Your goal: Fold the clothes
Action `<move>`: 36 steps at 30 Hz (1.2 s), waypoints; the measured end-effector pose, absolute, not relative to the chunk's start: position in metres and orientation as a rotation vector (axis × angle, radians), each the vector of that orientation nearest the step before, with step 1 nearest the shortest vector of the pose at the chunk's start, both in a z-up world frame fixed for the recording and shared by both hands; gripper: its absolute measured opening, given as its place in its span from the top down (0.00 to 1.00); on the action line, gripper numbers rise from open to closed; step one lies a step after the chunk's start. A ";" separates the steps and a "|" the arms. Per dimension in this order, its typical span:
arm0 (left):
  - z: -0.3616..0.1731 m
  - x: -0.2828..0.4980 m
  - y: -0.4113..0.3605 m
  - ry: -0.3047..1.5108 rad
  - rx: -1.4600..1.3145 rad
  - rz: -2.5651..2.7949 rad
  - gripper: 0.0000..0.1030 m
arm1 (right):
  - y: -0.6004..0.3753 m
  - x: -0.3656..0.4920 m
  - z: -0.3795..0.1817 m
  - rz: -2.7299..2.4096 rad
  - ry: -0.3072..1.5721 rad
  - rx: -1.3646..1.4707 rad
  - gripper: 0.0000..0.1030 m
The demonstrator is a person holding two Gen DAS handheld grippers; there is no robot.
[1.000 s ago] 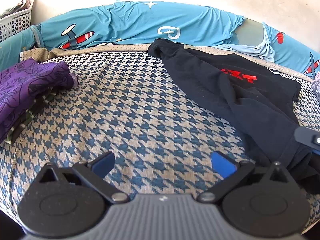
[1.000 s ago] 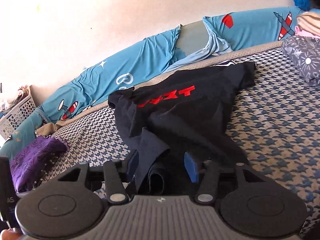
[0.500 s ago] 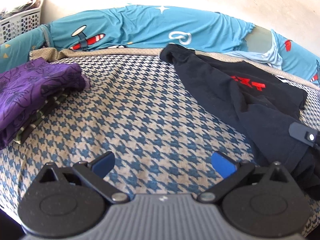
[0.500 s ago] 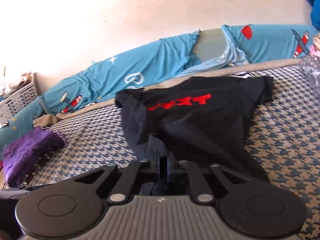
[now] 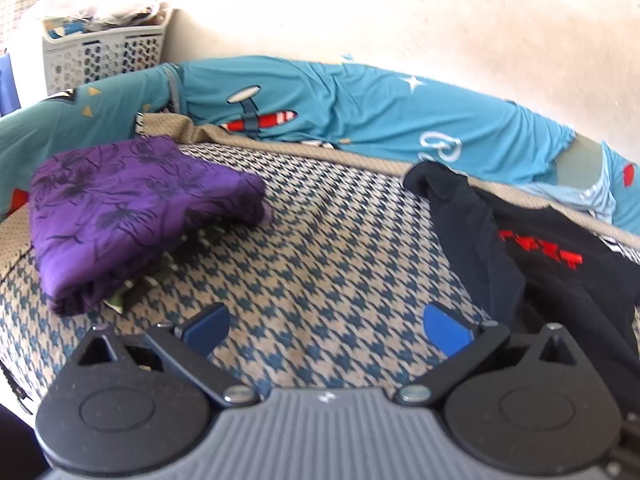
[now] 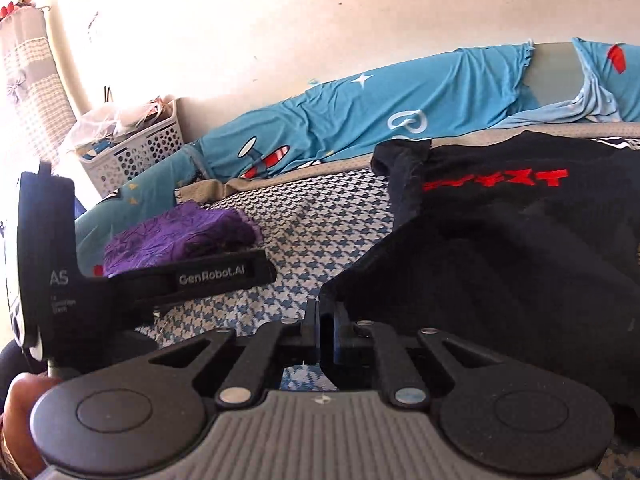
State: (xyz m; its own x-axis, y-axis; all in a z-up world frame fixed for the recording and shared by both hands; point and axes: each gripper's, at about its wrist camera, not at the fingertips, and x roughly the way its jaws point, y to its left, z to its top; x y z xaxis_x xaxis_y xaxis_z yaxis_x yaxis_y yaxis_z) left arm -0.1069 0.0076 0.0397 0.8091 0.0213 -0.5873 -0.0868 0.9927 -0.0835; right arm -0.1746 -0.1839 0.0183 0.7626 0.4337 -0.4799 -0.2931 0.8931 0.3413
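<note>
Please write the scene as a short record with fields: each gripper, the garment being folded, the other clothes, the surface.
left gripper: open, holds nothing, over the bed cover
right gripper: shut on an edge of the black shirt
black shirt: red lettering, spread on the bed, near edge lifted
purple cloth: folded, lying to the left, apart from the shirt
bed cover: blue and beige check pattern
laundry basket: white, by the wall, filled

Sunlit pale wall (image 5: pixel 400 12) behind a houndstooth-covered bed (image 5: pixel 320 264).
</note>
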 end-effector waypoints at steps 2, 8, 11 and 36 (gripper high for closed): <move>0.045 -0.108 0.013 0.606 -0.113 0.078 0.00 | -0.173 -0.176 0.018 0.440 0.587 0.239 0.92; 0.058 -0.111 0.025 0.551 -0.094 0.137 0.00 | -0.139 -0.178 0.011 0.526 0.614 0.189 0.93; 0.066 -0.111 0.033 0.521 -0.076 0.180 0.00 | -0.126 -0.178 0.012 0.578 0.608 0.182 0.93; 0.043 -0.106 -0.005 0.620 -0.014 0.016 0.00 | -0.180 -0.195 0.016 0.440 0.650 0.208 0.73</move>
State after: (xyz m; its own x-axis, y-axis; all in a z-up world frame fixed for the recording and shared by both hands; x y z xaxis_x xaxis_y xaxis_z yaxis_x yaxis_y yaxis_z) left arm -0.1057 -0.0049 0.0430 0.8140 0.0108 -0.5808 -0.0194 0.9998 -0.0086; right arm -0.1951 -0.1797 0.0157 0.7083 0.4572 -0.5378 -0.3292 0.8879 0.3212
